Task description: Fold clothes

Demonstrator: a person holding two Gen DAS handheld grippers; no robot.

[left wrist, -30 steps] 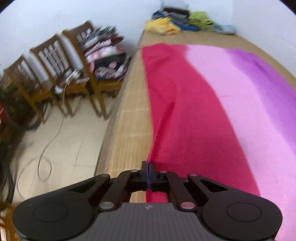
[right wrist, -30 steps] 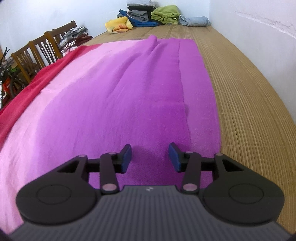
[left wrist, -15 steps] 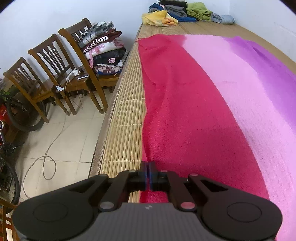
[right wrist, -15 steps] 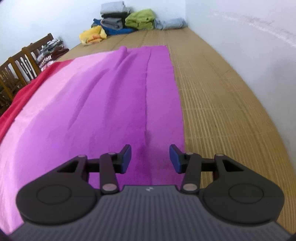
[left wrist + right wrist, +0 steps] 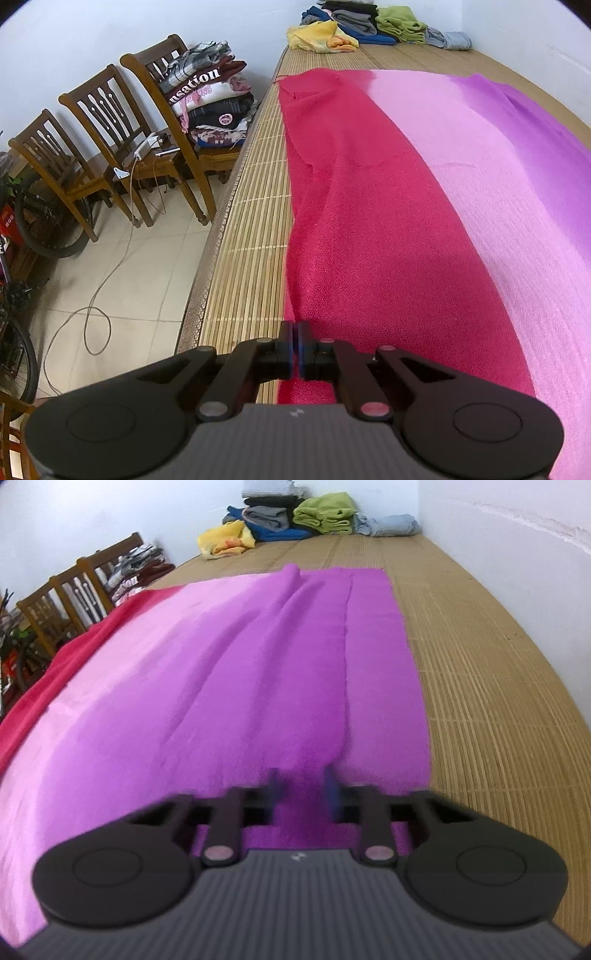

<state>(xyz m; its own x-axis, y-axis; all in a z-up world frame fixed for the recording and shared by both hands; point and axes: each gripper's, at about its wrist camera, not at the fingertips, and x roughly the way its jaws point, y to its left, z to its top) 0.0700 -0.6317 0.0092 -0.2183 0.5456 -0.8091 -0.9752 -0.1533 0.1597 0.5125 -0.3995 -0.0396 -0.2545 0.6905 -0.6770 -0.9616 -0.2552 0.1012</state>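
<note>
A large cloth [image 5: 388,229], striped red, pink and purple, lies spread on a bamboo mat [image 5: 251,221]. At the near corner my left gripper [image 5: 295,345] is shut on the cloth's red edge, which runs straight into the closed pads. In the right wrist view the purple side of the cloth [image 5: 258,686] fills the middle. My right gripper [image 5: 303,794] sits low over the cloth's near purple end. Its jaws are closing and blurred, still apart, and a ridge of purple fabric stands between them. A crease in the cloth leads toward the right finger [image 5: 332,794].
Piles of folded clothes [image 5: 288,520] lie at the far end of the mat by the wall. Wooden chairs [image 5: 122,147], one stacked with clothes, stand on the tiled floor to the left with cables and a bicycle wheel. A white wall [image 5: 517,554] borders the mat's right side.
My right gripper slid right toward the cloth's purple edge, and its jaws have narrowed around a ridge of fabric. My left gripper has stayed shut on the red edge, barely moving.
</note>
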